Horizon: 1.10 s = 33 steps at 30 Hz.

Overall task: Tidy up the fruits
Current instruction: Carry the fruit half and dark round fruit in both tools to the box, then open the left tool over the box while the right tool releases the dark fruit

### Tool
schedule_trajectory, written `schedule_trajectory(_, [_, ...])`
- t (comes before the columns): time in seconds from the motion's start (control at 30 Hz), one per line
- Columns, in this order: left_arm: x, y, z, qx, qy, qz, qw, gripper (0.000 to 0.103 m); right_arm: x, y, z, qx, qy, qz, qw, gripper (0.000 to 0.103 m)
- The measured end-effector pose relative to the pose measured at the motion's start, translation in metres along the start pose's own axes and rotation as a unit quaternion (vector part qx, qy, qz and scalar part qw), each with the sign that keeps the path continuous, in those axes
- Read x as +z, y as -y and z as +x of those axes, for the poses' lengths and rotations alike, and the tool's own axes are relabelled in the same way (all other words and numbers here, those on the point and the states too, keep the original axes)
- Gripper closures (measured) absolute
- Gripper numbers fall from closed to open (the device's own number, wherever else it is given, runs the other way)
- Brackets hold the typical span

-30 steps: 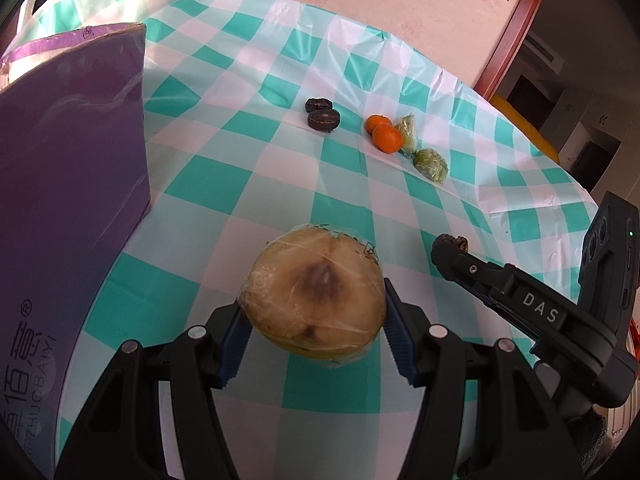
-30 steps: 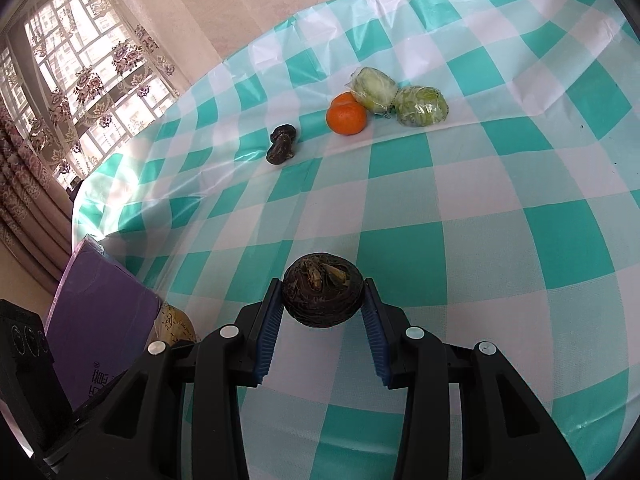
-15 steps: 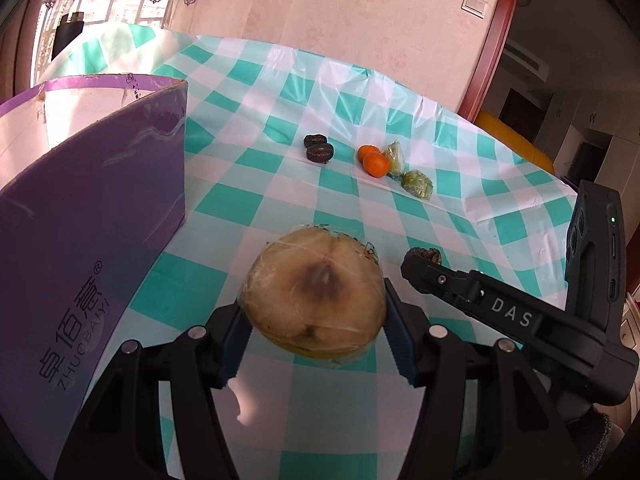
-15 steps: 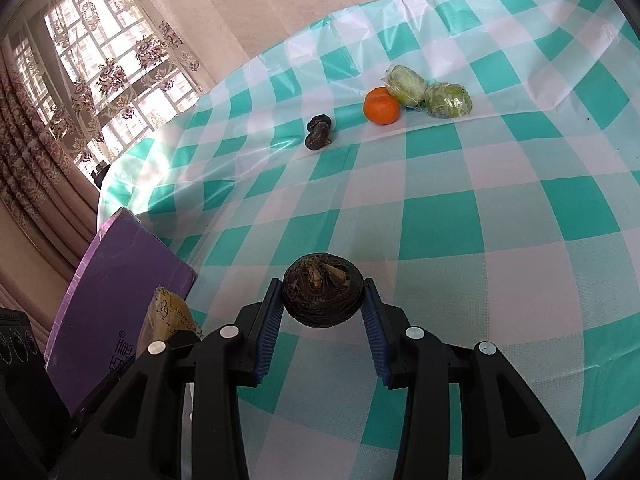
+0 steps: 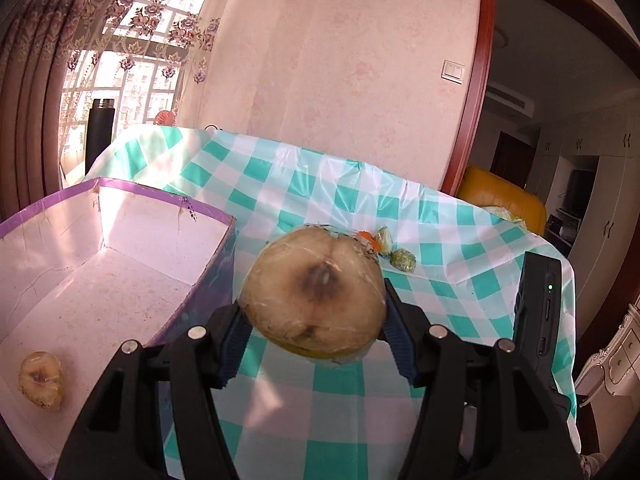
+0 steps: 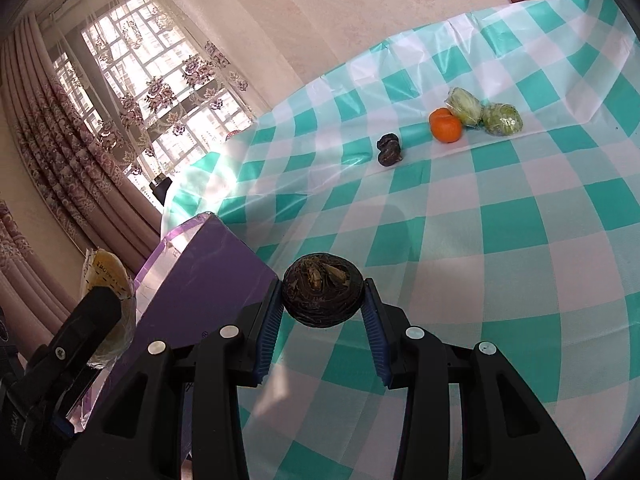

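Observation:
My left gripper [image 5: 314, 326] is shut on a tan, plastic-wrapped round fruit [image 5: 314, 294], held above the table beside the right wall of the purple box [image 5: 216, 276]. A smaller wrapped tan fruit [image 5: 40, 378] lies inside the box on its white floor. My right gripper [image 6: 323, 306] is shut on a dark brown round fruit [image 6: 323, 294], held by the purple box [image 6: 208, 280]. The left gripper [image 6: 92, 312] with its tan fruit [image 6: 106, 280] shows at the left of the right wrist view. Far off on the cloth lie dark fruits [image 6: 389, 150], an orange [image 6: 445, 125] and two wrapped green fruits [image 6: 502, 119].
The table wears a teal-and-white checked cloth [image 6: 500, 240]. Its far and right edges drop off near a pink wall and a doorway. A black bottle [image 5: 99, 132] stands behind the box by the window. The right gripper's black body [image 5: 540, 308] rises at the right of the left wrist view.
Both grippers rose and swung toward the purple box with their fruits. The left wrist view now looks over the box wall into its inside. The right gripper has come up to the box's side.

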<state>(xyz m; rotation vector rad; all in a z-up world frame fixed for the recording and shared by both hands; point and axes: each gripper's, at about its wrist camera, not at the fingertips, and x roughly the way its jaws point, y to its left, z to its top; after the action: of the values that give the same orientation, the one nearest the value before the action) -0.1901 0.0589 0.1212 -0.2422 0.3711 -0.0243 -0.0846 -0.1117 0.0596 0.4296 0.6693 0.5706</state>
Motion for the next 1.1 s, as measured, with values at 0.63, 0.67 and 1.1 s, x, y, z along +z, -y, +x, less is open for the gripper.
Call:
schedule_trajectory(0.63, [0.046, -0.108, -0.091, 0.209, 0.063, 0.009, 0.9759, 0.043, -0.018, -0.126, 0.016, 0.071, -0.03, -0.154, 0.985, 0.063])
schedule_trajectory(0.67, [0.045, -0.116, -0.091, 0.213, 0.058, 0.002, 0.9752, 0.043, -0.018, -0.134, 0.018, 0.075, -0.031, -0.161, 0.984, 0.063])
schedule_trajectory(1.1, [0.024, -0.179, -0.084, 0.252, -0.004, -0.049, 0.9664, 0.043, -0.036, -0.211, 0.062, 0.105, -0.074, -0.24, 0.962, 0.063])
